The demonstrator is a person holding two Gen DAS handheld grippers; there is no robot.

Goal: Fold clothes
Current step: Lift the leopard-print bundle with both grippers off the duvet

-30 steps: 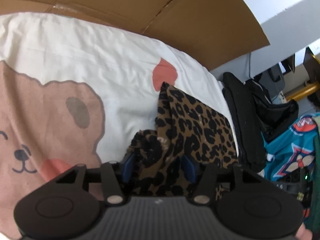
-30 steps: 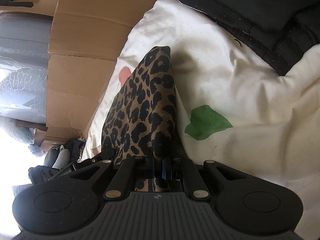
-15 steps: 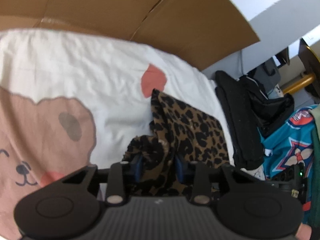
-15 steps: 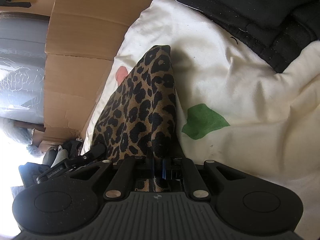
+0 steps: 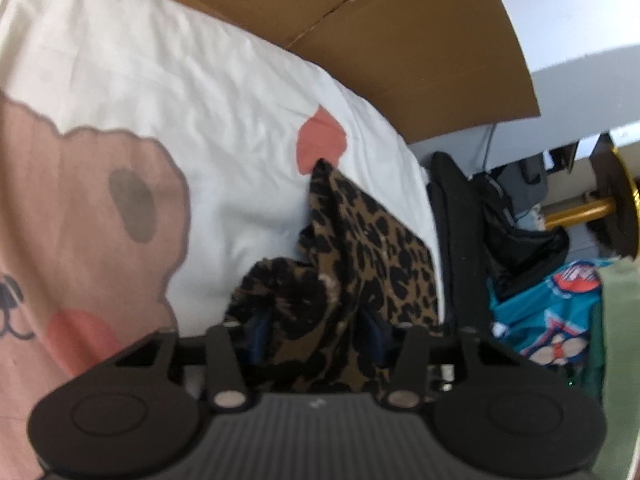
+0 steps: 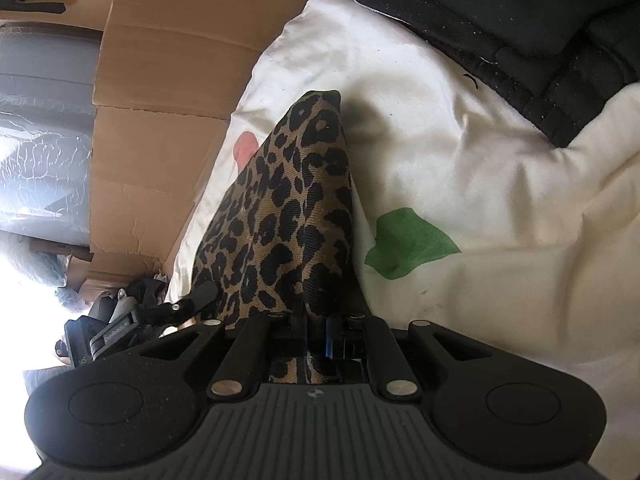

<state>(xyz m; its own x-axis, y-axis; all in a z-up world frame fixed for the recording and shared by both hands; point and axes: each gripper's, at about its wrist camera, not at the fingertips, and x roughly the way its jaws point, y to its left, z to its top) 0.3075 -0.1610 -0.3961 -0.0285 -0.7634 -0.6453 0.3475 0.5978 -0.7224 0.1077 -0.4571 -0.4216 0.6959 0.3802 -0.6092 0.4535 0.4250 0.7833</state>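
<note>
A leopard-print garment (image 5: 360, 248) is held up off the bed between the two claws and stretches away ahead of both, its far corner resting on the white bed cover (image 5: 200, 92). The right claw (image 6: 316, 340) is clamped together on a thin fold of the fabric, the cloth rising tight from its pads. The left claw (image 5: 316, 328) stands partly apart with its jaws opening, and a bunched wad of the same fabric sits between them; whether the pads press on it cannot be told for certain. The likely failure is judged to be at the left side: with the jaws easing apart, the bunched edge could slip out, the garment would sag toward the right claw, and the fold would come out crooked. A second risk is that several layers are caught in the wad, so the fold line could be pulled off true. The cover beneath is soft and wrinkled, printed with a pink bear (image 5: 80, 208) to the left of the left claw and a green leaf (image 6: 408, 240) just right of the right claw. Cardboard sheets (image 5: 400, 40) stand beyond the bed, and black clothing (image 6: 500, 12) is piled ahead and to the right.
</note>
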